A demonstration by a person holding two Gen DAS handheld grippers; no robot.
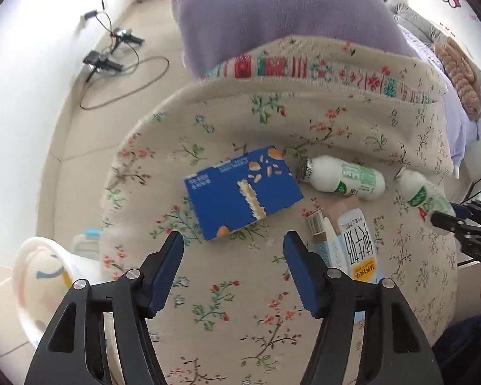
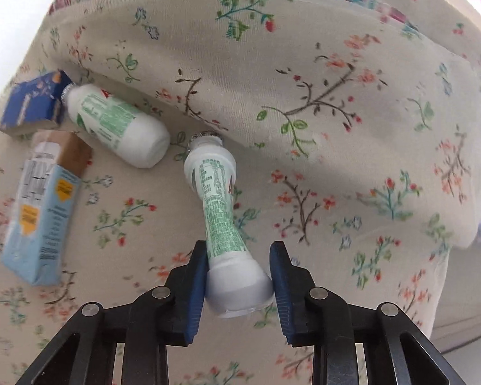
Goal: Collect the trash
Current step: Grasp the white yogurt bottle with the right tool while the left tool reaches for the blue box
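Note:
Trash lies on a floral-covered seat [image 1: 227,320]. A blue snack box [image 1: 240,192] lies just ahead of my left gripper [image 1: 234,243], which is open and empty. Right of it are a white bottle with a green label [image 1: 346,178], a light-blue milk carton [image 1: 356,243] and a second white bottle [image 1: 420,192]. In the right wrist view my right gripper [image 2: 239,253] is open around the base of that second bottle [image 2: 221,211]; the left pad touches it, the right pad stands just apart. The other bottle [image 2: 118,125], the carton [image 2: 41,211] and the blue box [image 2: 32,102] lie to the left.
A floral backrest [image 2: 304,64] rises behind the trash, with a purple cushion [image 1: 272,9] above it. A white bin with a smiley face [image 1: 45,276] stands on the floor at lower left. Cables and black devices [image 1: 105,57] lie on the tiled floor.

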